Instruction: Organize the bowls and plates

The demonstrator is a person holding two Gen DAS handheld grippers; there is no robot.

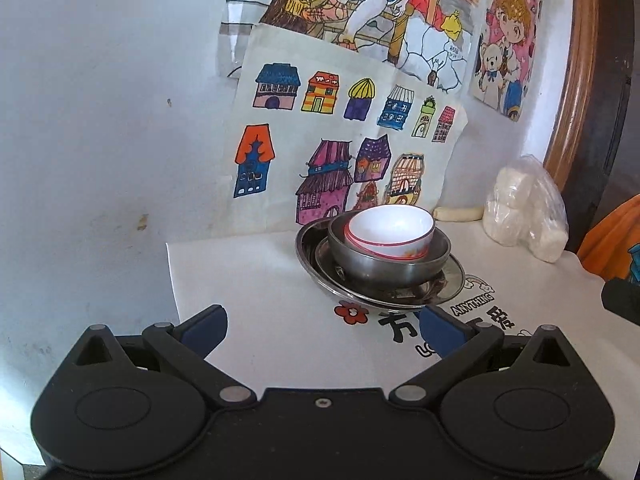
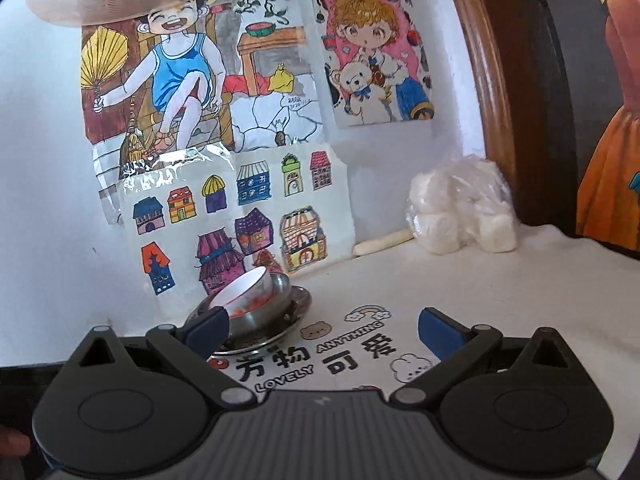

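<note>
Three dishes sit stacked on the white table cover (image 1: 256,280), close to the house drawing (image 1: 340,152) on the wall. The white bowl (image 1: 390,236) sits tilted inside the metal bowl (image 1: 384,262), and the metal bowl sits on the metal plate (image 1: 452,280). The left gripper (image 1: 324,330) is spread wide and holds nothing; the stack is ahead of it, a bit past its blue tips and not touching them. The right gripper (image 2: 324,330) is spread wide too and empty. From it, the stack is ahead, partly hidden behind its left blue tip. A plastic bag of white lumps (image 2: 460,208) lies well away from the stack, near the wooden frame (image 2: 484,80).
</note>
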